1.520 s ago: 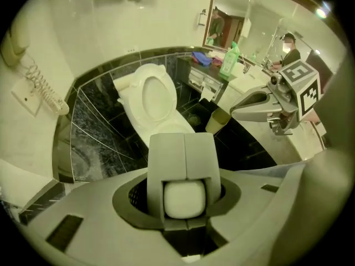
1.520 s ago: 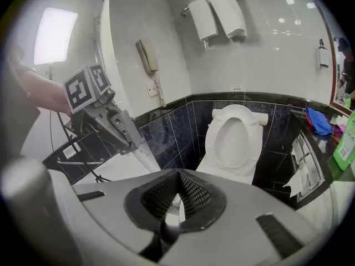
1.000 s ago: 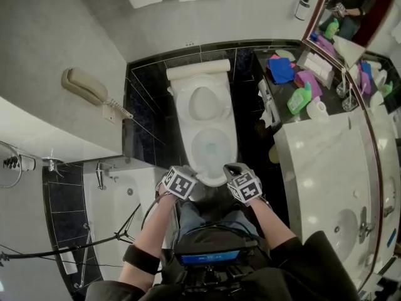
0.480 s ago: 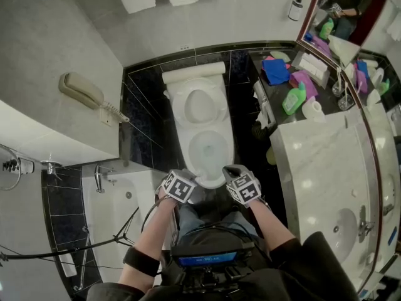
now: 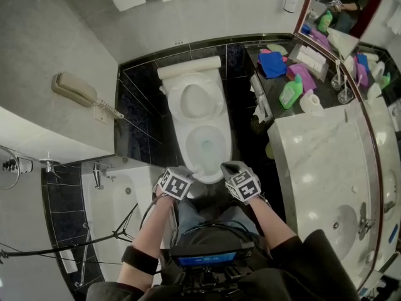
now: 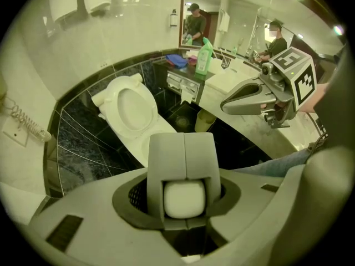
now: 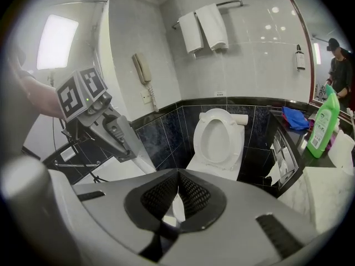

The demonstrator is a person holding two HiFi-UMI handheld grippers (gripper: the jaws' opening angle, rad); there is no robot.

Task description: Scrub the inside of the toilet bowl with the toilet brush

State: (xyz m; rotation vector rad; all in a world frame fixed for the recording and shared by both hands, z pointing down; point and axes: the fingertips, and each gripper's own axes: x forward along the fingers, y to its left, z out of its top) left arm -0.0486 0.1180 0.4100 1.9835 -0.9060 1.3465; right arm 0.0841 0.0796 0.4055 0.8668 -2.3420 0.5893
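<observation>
- Currently I see the toilet bowl (image 5: 205,144) straight in front of me in the head view, white, on the black tiled floor (image 5: 138,130), with its seat and lid (image 5: 195,99) raised against the wall
- Both tools hang just before the near rim of the bowl, side by side and apart from each other, and neither one is inside it
- My left gripper (image 5: 187,173) points steeply down; its jaws stand partly apart and are closed on a grey piece (image 6: 184,157) with a white rounded part (image 6: 183,199) in its middle
- I cannot tell if this grey piece belongs to the toilet brush, because only this end of it shows
- My right gripper (image 7: 177,176) has its jaws together at the tips, and nothing is between them
- At my right is the marble counter (image 5: 319,168), with a green bottle (image 5: 291,93) further back; at my left is the bathtub (image 5: 119,199)
</observation>
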